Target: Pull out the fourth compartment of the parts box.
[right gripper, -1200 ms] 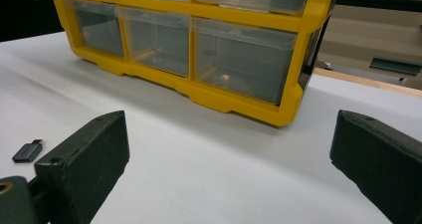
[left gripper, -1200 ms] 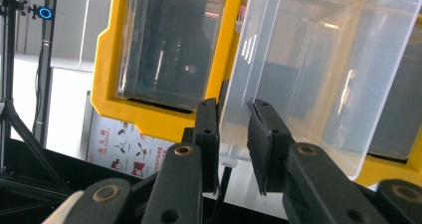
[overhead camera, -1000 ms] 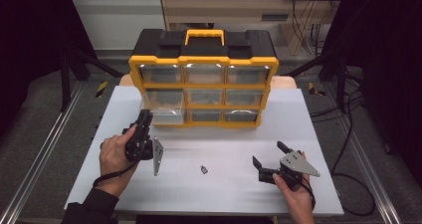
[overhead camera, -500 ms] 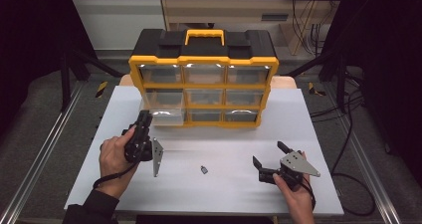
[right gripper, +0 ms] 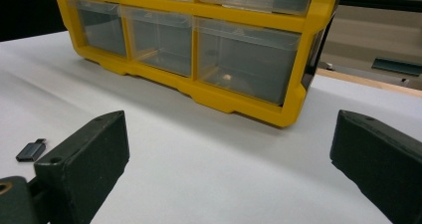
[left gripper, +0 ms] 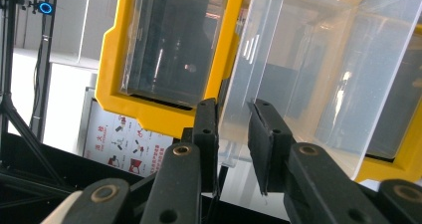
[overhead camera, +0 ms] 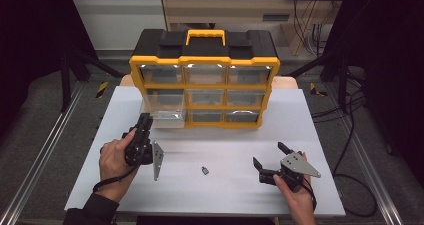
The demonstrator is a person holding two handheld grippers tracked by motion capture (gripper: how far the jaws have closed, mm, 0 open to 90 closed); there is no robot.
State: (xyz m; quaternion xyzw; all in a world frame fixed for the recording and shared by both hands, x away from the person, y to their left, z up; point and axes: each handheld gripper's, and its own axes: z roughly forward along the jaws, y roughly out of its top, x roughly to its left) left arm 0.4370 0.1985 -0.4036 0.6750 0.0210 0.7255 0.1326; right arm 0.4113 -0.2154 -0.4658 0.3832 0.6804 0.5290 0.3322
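A yellow and black drawer organizer (overhead camera: 205, 65) stands at the back of the white table (overhead camera: 320, 135). A clear drawer (overhead camera: 165, 117) in its left column is pulled partly out. My left gripper (overhead camera: 146, 120) is at the drawer's front. In the left gripper view the left gripper (left gripper: 233, 129) is shut on the clear drawer (left gripper: 318, 59), with its front wall between the pads. My right gripper (overhead camera: 268, 154) rests open at the front right, and in its own view the right gripper (right gripper: 229, 149) has nothing between the jaws. A small dark adapter (overhead camera: 204, 170) lies between the hands.
The organizer's other clear drawers (right gripper: 244, 67) are pushed in. The adapter (right gripper: 31, 150) lies left of the right gripper's jaws. Bare white tabletop stretches in front of the organizer. Black frame rails and cables (overhead camera: 350, 150) run beside the table.
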